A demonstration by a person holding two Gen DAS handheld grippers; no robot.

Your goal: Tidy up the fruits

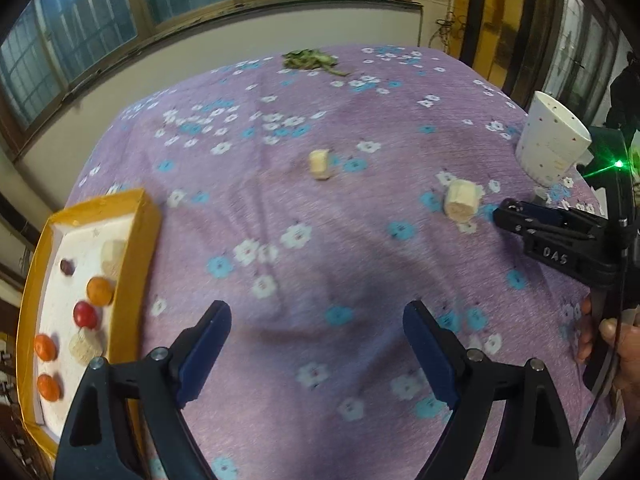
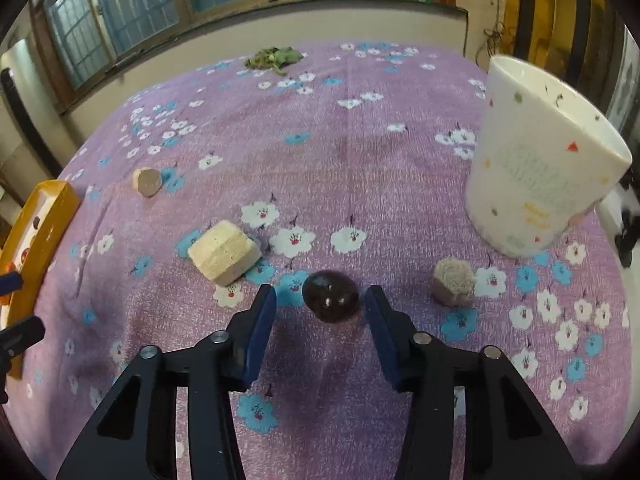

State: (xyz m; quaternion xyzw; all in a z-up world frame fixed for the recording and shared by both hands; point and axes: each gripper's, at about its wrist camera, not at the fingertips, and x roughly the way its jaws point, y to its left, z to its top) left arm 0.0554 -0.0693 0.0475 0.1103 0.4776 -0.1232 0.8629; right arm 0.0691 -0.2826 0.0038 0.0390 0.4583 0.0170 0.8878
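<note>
A dark plum (image 2: 330, 297) lies on the purple flowered cloth between the fingers of my right gripper (image 2: 320, 304). The jaws stand a little apart from it on both sides, with a wider gap on the left, so it is open. From the left wrist view the right gripper (image 1: 516, 214) shows at the right edge. My left gripper (image 1: 318, 312) hovers wide open over bare cloth with nothing between its fingers. To its left sits a yellow tray (image 1: 138, 240) holding three orange fruits (image 1: 99, 291), a red fruit (image 1: 85, 314), a small dark fruit (image 1: 67, 267) and pale chunks.
Pale chunks lie loose on the cloth (image 2: 224, 252), (image 2: 148, 182), (image 2: 452, 282). A white dotted mug (image 2: 540, 168) stands at the right. Green leaves (image 2: 276, 58) lie at the far edge. A person's hand (image 1: 612, 340) holds the right gripper.
</note>
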